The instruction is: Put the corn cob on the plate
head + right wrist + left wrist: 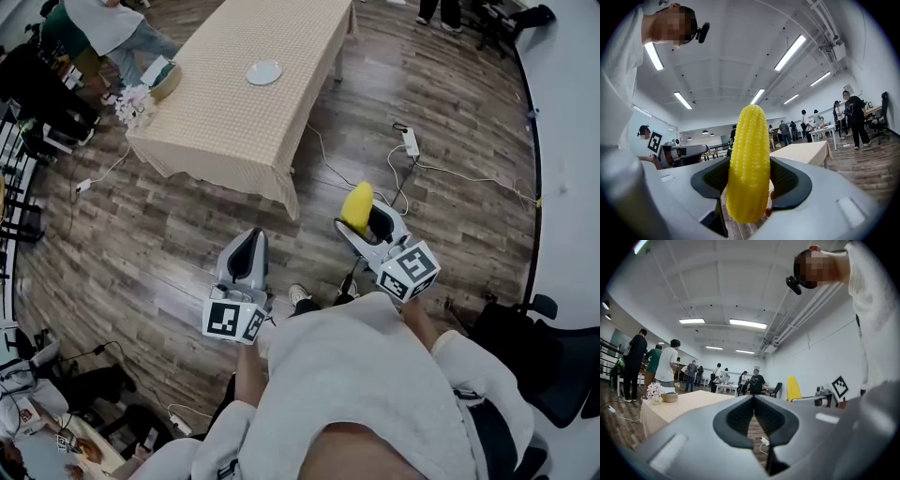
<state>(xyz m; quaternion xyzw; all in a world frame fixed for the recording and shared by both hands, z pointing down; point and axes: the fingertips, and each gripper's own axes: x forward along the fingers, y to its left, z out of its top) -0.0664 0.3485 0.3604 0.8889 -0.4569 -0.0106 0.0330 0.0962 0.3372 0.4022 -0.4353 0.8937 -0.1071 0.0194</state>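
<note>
The right gripper (749, 183) clamps its fingers on the upright corn cob (750, 159), well apart from the counter (234, 122). The plate (264, 72), mid-counter, looks bare, though it is small here. Carrying over and setting down remain. The left gripper (753, 420) has its fingers clenched on nothing.

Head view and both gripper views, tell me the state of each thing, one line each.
Corn cob, upright, clamped in the right gripper, not yet on the plate.
Right gripper, shut on the corn cob.
Left gripper, shut, empty.
Plate, empty, flat on the table.
</note>
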